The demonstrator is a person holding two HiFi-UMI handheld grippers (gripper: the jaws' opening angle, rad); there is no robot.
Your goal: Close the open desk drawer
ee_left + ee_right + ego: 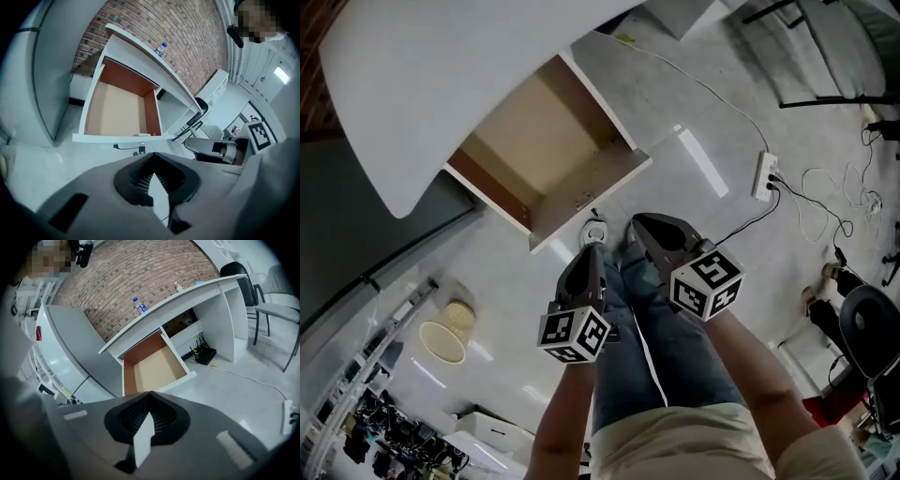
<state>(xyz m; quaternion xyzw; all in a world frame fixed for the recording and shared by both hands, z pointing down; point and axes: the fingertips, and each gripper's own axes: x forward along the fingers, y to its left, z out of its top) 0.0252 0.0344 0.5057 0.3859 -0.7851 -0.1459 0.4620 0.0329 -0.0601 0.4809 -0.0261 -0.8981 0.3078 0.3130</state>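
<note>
We are finding the drawer (548,155) jutting out from under the counter (441,66), a bottle (139,305) standing on top; the left claw (592,251) and right claw (639,223) are hanging side by side before the drawer, apart from it.

We can read no text, brand or number in any view. The label on the bottle (138,306) is too small to make out.

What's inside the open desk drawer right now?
The drawer looks empty: bare tan bottom, brown side walls. In the head view the desktop covers its rear strip.
</note>
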